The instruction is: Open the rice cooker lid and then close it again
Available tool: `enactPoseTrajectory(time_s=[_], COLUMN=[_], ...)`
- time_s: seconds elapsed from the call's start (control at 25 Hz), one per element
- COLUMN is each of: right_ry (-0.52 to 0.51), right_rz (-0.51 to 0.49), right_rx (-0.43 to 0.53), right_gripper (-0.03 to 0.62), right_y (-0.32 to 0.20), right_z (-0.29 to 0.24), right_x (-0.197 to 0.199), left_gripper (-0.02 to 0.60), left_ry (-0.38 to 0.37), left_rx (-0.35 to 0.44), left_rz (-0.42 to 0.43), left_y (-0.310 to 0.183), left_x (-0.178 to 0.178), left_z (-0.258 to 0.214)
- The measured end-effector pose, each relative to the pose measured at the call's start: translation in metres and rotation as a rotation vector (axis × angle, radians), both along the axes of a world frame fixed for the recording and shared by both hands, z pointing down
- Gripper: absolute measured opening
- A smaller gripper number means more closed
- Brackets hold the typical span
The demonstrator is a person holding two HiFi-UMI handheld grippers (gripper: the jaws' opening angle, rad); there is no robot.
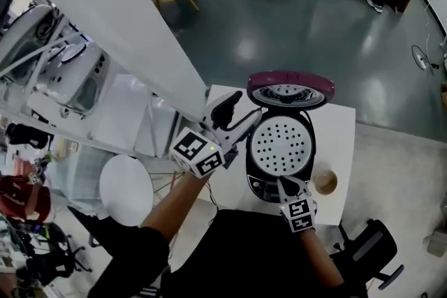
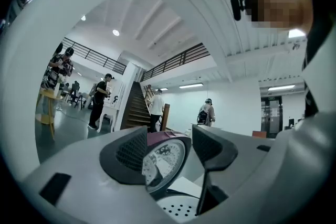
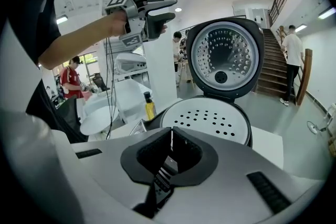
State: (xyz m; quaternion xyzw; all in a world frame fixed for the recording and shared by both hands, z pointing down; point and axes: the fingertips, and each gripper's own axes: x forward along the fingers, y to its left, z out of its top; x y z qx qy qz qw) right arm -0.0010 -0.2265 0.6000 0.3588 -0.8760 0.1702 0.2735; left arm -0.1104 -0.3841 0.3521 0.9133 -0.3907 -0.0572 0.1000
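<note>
The black rice cooker (image 1: 260,181) stands on a white table (image 1: 342,129) with its maroon lid (image 1: 290,89) raised upright at the back. A white perforated inner plate (image 1: 281,145) lies exposed in the pot. My left gripper (image 1: 241,114) hangs in the air to the left of the cooker, open, with nothing between its jaws. In the left gripper view the lid's (image 2: 165,161) inner face shows beyond the left gripper (image 2: 168,152). My right gripper (image 1: 286,185) is shut and empty at the cooker's front edge. The right gripper view shows the right gripper (image 3: 170,132) below the plate (image 3: 207,118) and the lid (image 3: 226,57).
A cup of brown liquid (image 1: 325,182) sits on the table right of the cooker. A yellow bottle (image 3: 149,106) stands to its left. A round white table (image 1: 126,188) and a white pillar (image 1: 105,17) are at the left. An office chair (image 1: 377,255) is at the lower right.
</note>
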Motion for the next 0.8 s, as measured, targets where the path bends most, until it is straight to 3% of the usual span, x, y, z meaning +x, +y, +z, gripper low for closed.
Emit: enactPoseTrajectory(time_s=[0.2, 0.44, 0.8], right_ry=[-0.029, -0.039, -0.027], right_rz=[0.045, 0.06, 0.088], right_rx=[0.007, -0.01, -0.021], right_gripper=[0.002, 0.002, 0.002], right_y=[-0.009, -0.009, -0.013], right_z=[-0.001, 0.003, 0.005], right_x=[0.007, 0.013, 0.029], left_gripper=[0.25, 0.25, 0.23], left_ry=[-0.086, -0.114, -0.27], left_rx=[0.034, 0.015, 0.005], left_rz=[0.036, 0.073, 0.185], left_y=[-0.046, -0.075, -0.103], left_x=[0.009, 0.025, 0.044], left_z=[-0.015, -0.01, 0.001])
